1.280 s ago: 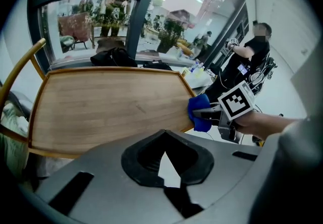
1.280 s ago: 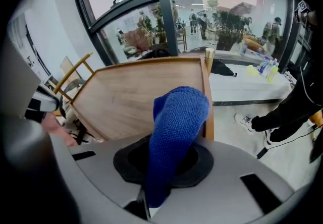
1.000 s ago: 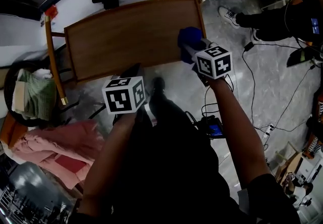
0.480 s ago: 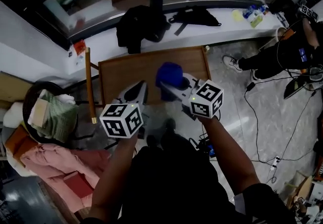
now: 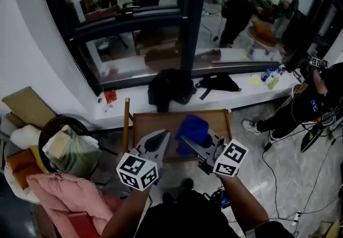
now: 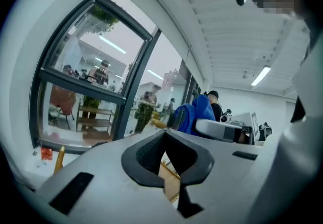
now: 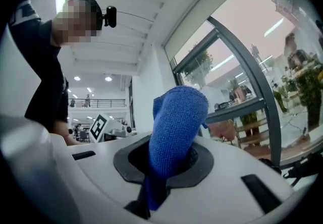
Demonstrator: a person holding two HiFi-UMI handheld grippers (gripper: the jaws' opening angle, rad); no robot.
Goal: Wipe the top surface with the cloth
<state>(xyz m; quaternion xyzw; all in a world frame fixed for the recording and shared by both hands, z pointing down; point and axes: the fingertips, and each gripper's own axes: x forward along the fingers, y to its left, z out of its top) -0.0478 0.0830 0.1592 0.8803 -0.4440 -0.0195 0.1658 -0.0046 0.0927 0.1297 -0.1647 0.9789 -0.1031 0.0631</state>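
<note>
Head view shows a wide window [image 5: 134, 33] with dark frames across the top, and under it a long white ledge [image 5: 244, 88]. A black jacket [image 5: 169, 89] and a flat black bag [image 5: 217, 81] lie on this ledge. Just below the ledge stands the wooden table [image 5: 150, 124], and its brown top is bare on the left part. At the right edge a person [image 5: 305, 105] in dark clothes stands on the grey floor. At the left there is a dark round basket [image 5: 80, 121] filled with folded fabrics, and a pink fabric [image 5: 64, 196] lies in front of it. A thin wooden stick [image 5: 127, 124] stands upright beside the left edge of the table.

Both grippers are raised in front of the near side of the table. The left gripper [image 5: 163, 136] has its jaws drawn together with only a thin slit between them, and it holds nothing. The right gripper [image 5: 186, 139] has its jaws clenched on the blue cloth [image 5: 193, 127]. From the head this cloth appears over the middle and right part of the table top. In the right gripper view the cloth [image 7: 176, 127] stands up from the jaws against the wall and the window, so it is not lying on the wood.
</note>
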